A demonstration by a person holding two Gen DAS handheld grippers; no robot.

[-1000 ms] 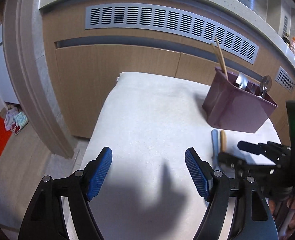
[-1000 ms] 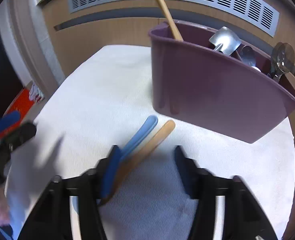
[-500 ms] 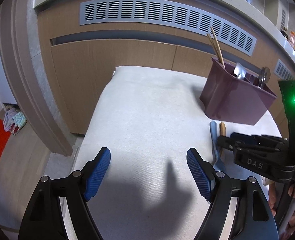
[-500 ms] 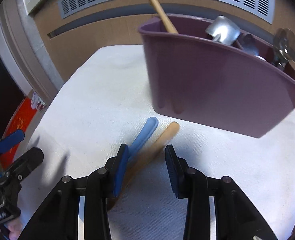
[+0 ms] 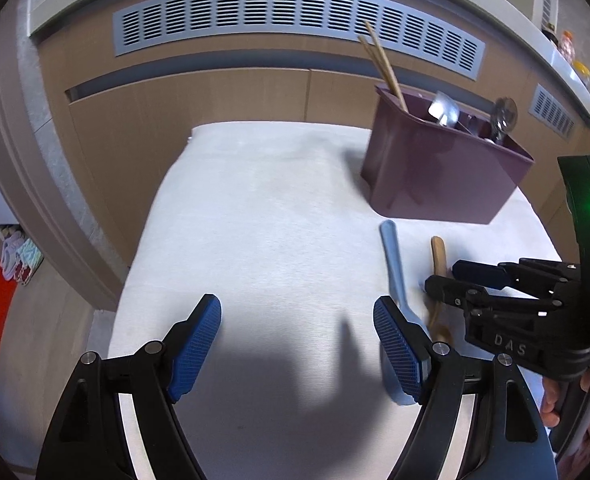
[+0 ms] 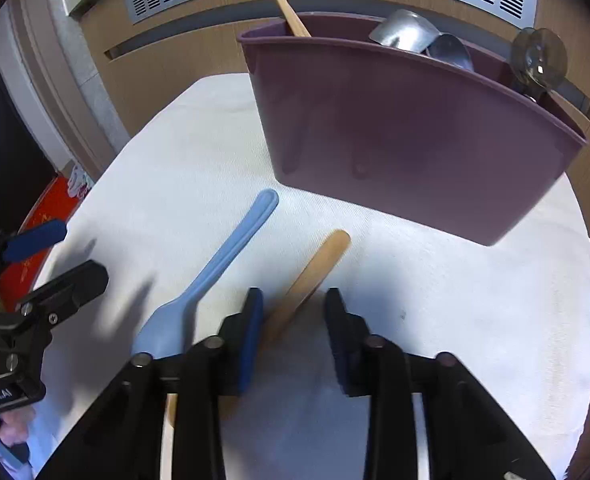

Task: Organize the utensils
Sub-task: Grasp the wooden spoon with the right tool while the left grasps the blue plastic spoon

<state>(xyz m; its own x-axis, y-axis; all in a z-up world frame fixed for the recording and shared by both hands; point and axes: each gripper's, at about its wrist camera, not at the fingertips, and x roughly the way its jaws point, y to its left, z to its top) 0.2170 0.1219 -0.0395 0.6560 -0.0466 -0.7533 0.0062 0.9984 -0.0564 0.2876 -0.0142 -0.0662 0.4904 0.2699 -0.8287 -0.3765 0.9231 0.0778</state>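
Down near the counter's [image 5: 255, 208] right edge, the right gripper [image 6: 293, 320] sits low over the white cloth with its fingers [image 6: 251, 332] parted a little and straddling the wooden utensil [image 6: 309, 276]. That utensil's handle lies flat on the cloth and slants up toward the purple caddy [image 6: 407, 140]; the left finger pad is right against it while the right pad stands slightly clear, so the fingers are not yet clamped on it. Just beside it, toward the counter's middle, lies the blue spatula [image 6: 215, 272], also flat, its handle end pointing at the caddy and its blade nearest the gripper. The two handles run roughly alongside each other and are apart.

The caddy stands at the far right corner of the counter, holding wooden chopsticks [image 6: 285, 0] at its left end, metal spoons [image 6: 415, 38] in the middle and a round-headed tool [image 6: 539, 58] at its right end.

The left gripper [image 5: 297, 344] hovers over the bare middle of the near edge, fingers [image 5: 197, 344] wide apart and holding nothing. From its view the blue spatula [image 5: 393, 260] passes just behind its right finger.
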